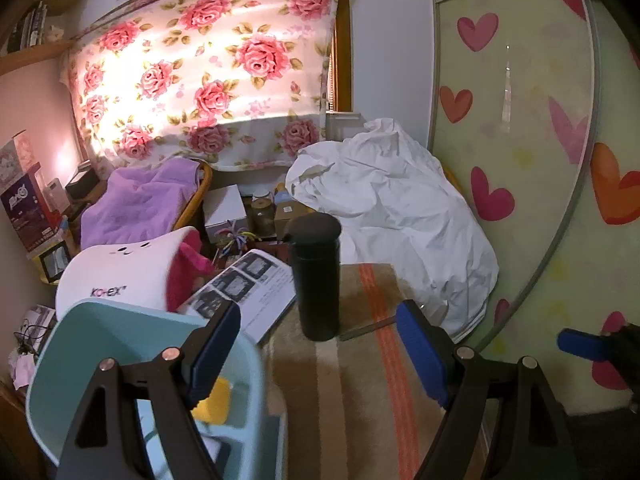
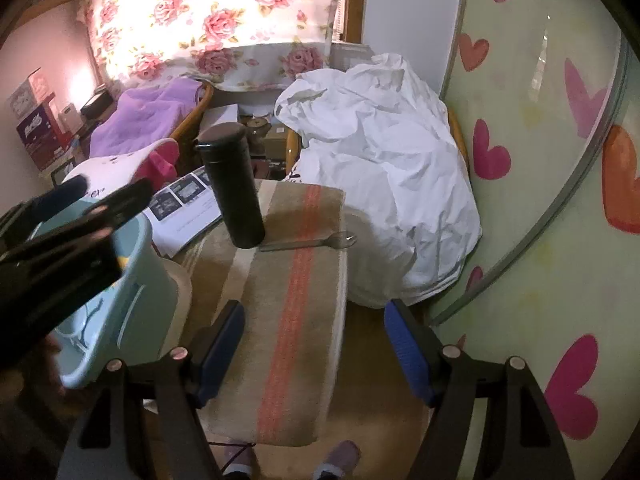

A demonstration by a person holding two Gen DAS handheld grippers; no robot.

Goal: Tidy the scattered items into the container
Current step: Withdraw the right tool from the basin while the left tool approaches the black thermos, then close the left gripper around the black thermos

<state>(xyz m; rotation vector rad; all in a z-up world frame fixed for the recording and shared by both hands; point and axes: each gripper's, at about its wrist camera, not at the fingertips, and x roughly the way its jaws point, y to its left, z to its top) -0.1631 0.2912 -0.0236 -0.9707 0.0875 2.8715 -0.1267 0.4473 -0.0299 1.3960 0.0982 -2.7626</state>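
Left gripper (image 1: 318, 354) hangs angled down over the near left of the striped cloth (image 2: 288, 280), jaws spread wide, nothing between the blue pads (image 1: 420, 354). Its left finger sits above the pale blue container (image 1: 80, 352), which stands at the near left edge of the cloth-covered surface. Inside that container a yellow item (image 1: 218, 398) shows low against the inner wall; something dark lies beneath it, too hidden to name.

Right gripper (image 2: 314, 344) tilts down more steeply over the near end of the cloth, jaws wide as well, empty, the orange stripe running up between them. Past it, a black tumbler (image 2: 236, 188) stands upright at the far left of the cloth, lid on. Just right of its base a metal fork (image 2: 312, 242) lies flat, tines pointing right, near the far edge.

Left of the tumbler, an open booklet (image 1: 248, 292) lies beside the container, with a white pouch (image 1: 128, 272) with pink lining behind it. On the right, a crumpled white sheet (image 2: 384, 168) is heaped against the heart-patterned door (image 2: 540, 160).
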